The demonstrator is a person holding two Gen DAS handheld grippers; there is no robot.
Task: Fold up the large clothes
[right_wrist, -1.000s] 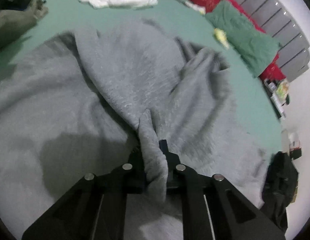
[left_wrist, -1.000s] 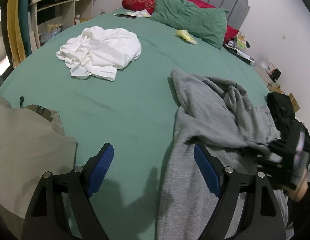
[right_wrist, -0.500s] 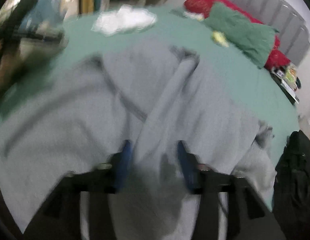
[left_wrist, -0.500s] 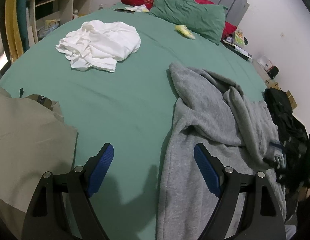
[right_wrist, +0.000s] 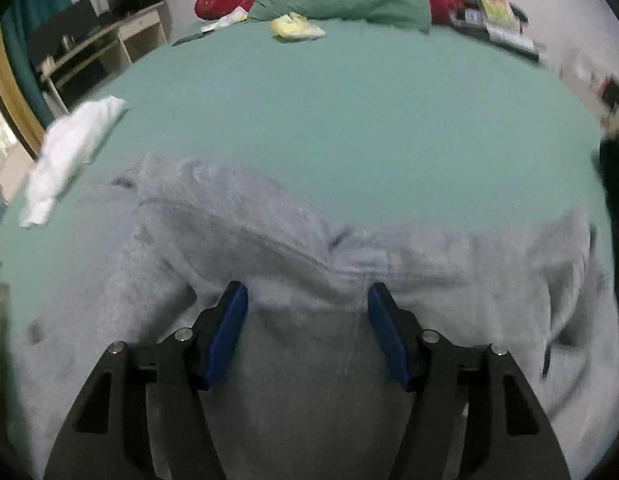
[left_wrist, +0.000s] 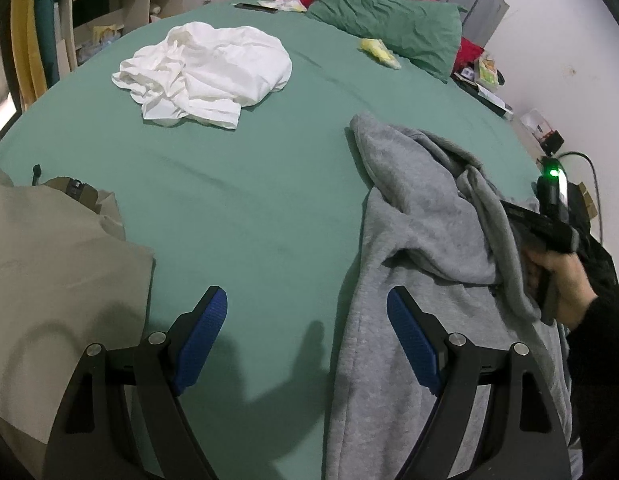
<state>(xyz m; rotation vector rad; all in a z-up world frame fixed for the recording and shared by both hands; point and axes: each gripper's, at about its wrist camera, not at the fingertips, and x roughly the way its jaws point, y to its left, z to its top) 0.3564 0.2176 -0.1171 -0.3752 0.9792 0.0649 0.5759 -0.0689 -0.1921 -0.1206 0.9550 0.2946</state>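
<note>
grey fleece garment (left_wrist: 421, 240) | crumpled, partly folded over itself | lying on the green bed sheet (left_wrist: 249, 200)

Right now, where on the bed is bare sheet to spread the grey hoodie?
Bare green sheet between the white garment, grey hoodie and beige garment. Crowded by the green pillow.

Bare green sheet (left_wrist: 249, 200) between crumpled white garment (left_wrist: 205, 76), beige fabric (left_wrist: 49, 264) and grey hoodie (left_wrist: 421, 240).

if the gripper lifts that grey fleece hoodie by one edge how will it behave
The grey fleece hoodie would probably flop and drape, since it already lies in soft folds. Its thick pile suggests some weight. The fuzzy surface likely grips rather than slips.
</note>
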